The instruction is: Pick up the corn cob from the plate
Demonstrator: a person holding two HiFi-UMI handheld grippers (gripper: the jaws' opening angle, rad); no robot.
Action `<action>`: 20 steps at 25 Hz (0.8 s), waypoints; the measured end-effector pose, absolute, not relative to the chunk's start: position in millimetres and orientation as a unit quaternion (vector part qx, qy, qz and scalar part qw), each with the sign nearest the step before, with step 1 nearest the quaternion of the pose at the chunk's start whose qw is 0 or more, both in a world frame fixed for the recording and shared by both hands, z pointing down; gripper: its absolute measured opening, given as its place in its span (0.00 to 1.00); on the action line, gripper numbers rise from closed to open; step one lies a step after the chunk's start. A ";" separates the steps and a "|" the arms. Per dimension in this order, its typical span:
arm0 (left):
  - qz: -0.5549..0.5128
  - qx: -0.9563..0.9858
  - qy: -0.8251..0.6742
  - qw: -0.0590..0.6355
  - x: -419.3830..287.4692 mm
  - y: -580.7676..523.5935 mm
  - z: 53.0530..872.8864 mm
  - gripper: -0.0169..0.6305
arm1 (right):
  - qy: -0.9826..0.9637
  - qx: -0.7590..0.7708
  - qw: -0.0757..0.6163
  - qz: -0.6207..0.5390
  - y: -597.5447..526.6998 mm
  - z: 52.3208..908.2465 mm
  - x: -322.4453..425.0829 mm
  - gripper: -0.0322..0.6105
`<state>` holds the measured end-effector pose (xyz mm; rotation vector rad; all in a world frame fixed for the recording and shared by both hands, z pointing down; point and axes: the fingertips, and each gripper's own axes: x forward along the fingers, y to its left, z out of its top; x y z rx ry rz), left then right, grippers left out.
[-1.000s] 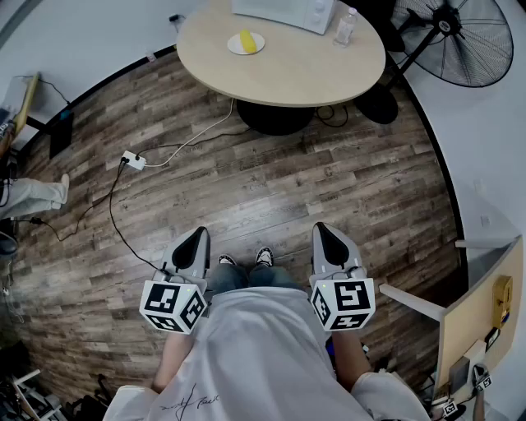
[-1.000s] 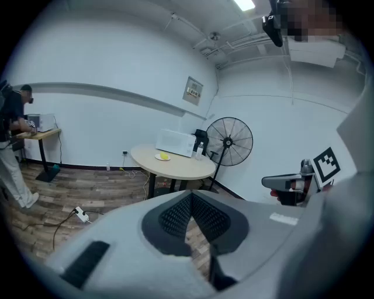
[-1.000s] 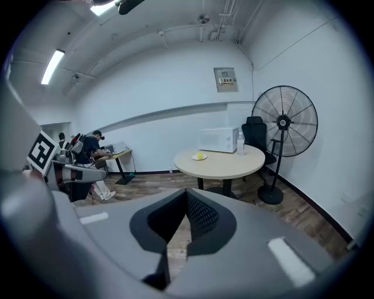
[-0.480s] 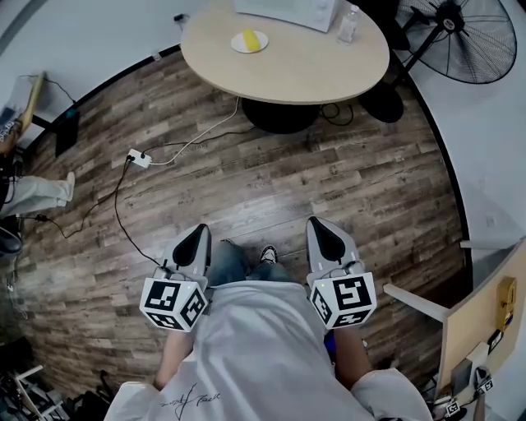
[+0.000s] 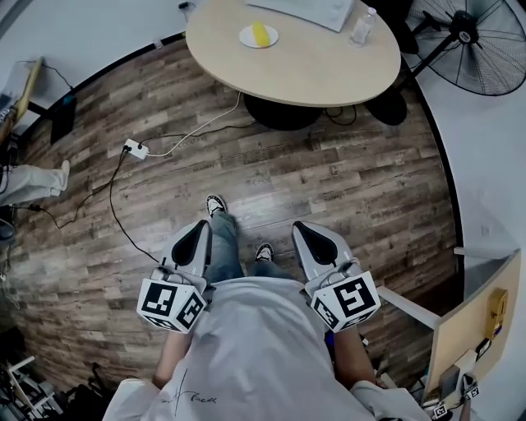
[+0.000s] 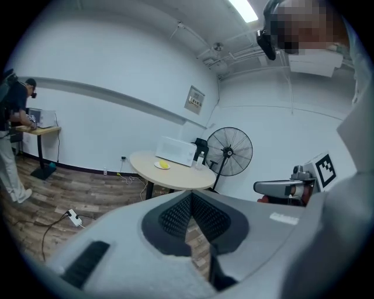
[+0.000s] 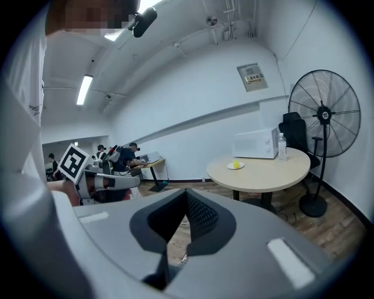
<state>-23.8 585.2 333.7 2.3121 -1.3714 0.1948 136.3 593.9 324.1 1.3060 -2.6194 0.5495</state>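
Wood-plank floor point(image 5: 345, 189) fills most of the head view. At its far end stands a round beige desk point(image 5: 329, 78), with a black standing fan point(image 5: 485, 41) past its right edge.

- Task's thing: a yellow corn cob point(image 5: 260, 34) lies on a small white plate point(image 5: 246, 37) on the left half of the desk, toward the far edge. A white microwave point(image 5: 308, 10) is just beside it, and a clear water bottle point(image 5: 362, 27) stands further right.
- Cob's long axis runs roughly away from the person, slightly slanted.
- Left gripper point(image 5: 197, 234): jaws closed together, nothing between them.
- Right gripper point(image 5: 306, 230): the same, pinched closed and empty.
- Both grippers are held at the person's waist, pointing toward the desk and well apart from it.
- The cob lies straight ahead, about midway between the two gripper lines, so neither hand is clearly nearer.
- Judgement: the floor must be crossed and one gripper's jaws opened before any grasp. Closing across the cob's narrow width looks easiest.
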 end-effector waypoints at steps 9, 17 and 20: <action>0.082 0.835 -0.498 0.218 -48.6 515.6 332.1 0.03 | -0.850 0.481 0.097 0.194 514.3 325.4 123.6 0.06; 0.104 0.846 -0.470 0.231 -70.7 443.9 338.8 0.03 | -0.823 0.516 0.118 0.208 444.2 331.8 106.5 0.07; 0.108 0.849 -0.464 0.229 -84.4 415.7 335.4 0.03 | -0.818 0.518 0.105 0.224 418.5 330.3 92.9 0.07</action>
